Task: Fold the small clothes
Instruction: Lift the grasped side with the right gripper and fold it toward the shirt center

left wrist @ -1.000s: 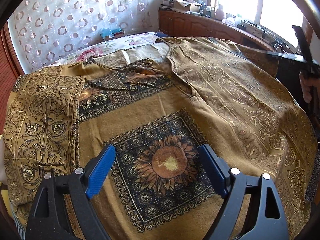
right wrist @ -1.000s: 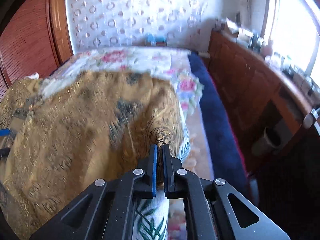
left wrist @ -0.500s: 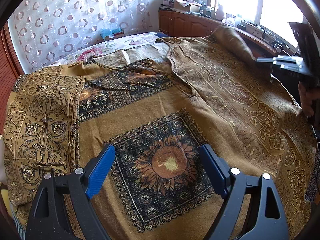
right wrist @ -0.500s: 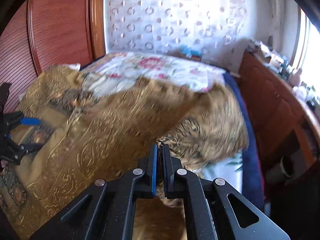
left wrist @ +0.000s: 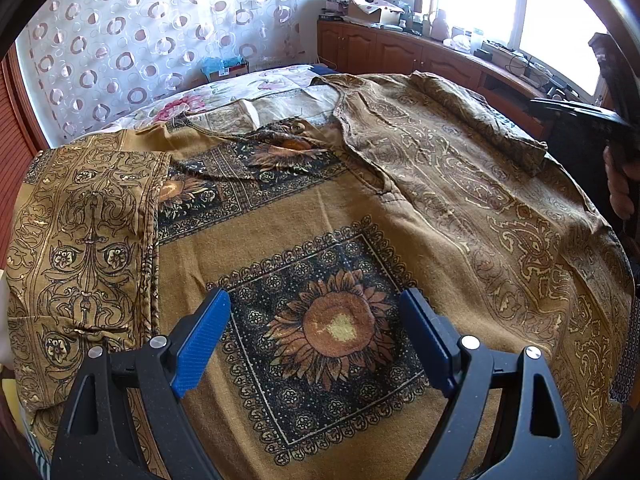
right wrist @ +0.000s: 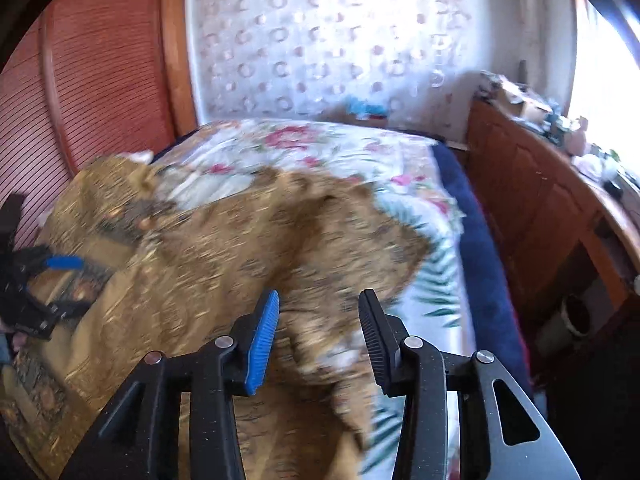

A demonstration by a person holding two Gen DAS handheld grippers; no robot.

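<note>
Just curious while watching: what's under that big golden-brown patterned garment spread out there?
Under the golden-brown garment lies a floral bedsheet, showing beyond its far edge, with a dark blue layer along the bed's side. How the sheet lies beneath the cloth is hidden.

I am looking down at the golden-brown shirt [left wrist: 400, 216] lying spread across the bed, its front showing dark squares with a sunflower in each. The left sleeve [left wrist: 80, 248] is lying folded inward, flat along that side, covered in black scrollwork. The right side is lying folded over the body, and the right sleeve [left wrist: 476, 120] is lying loosely rumpled on top. From my right claw's camera the cloth [right wrist: 248, 264] is showing only as a blur.
</note>
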